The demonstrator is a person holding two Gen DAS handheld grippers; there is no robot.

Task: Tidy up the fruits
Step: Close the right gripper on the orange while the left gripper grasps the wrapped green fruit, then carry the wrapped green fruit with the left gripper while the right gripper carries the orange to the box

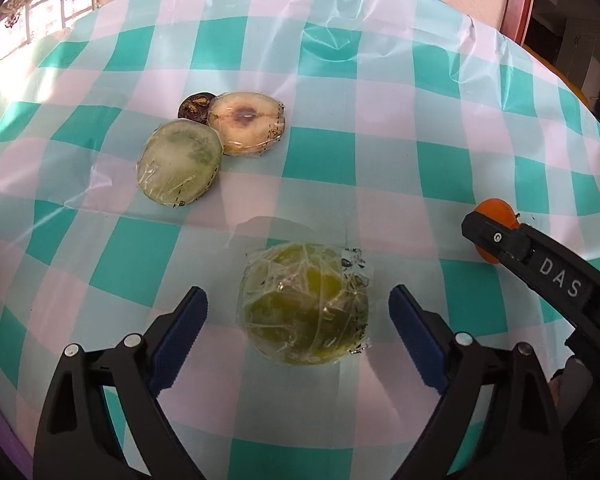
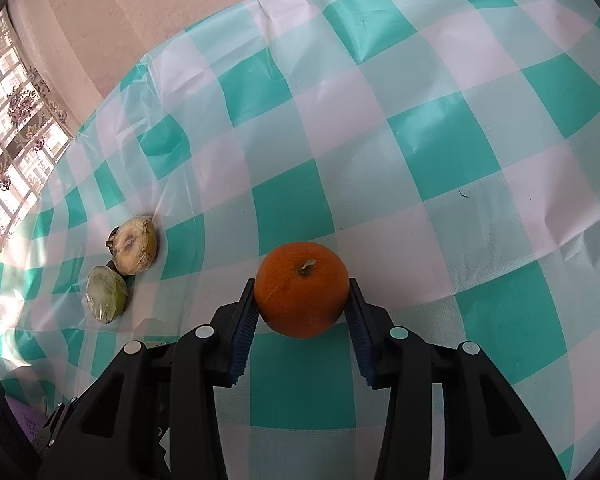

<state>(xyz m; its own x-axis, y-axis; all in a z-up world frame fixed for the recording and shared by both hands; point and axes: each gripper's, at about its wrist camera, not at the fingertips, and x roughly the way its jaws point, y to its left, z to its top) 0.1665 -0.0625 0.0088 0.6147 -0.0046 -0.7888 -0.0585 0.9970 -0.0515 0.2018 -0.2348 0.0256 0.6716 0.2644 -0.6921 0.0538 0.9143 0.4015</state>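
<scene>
A teal-checked tablecloth (image 1: 320, 152) covers the table. The left gripper (image 1: 298, 312) stands wide, a wrapped green fruit (image 1: 304, 304) between its untouching fingers. The right gripper (image 2: 302, 304) clamps an orange (image 2: 302, 288) at near right.
</scene>
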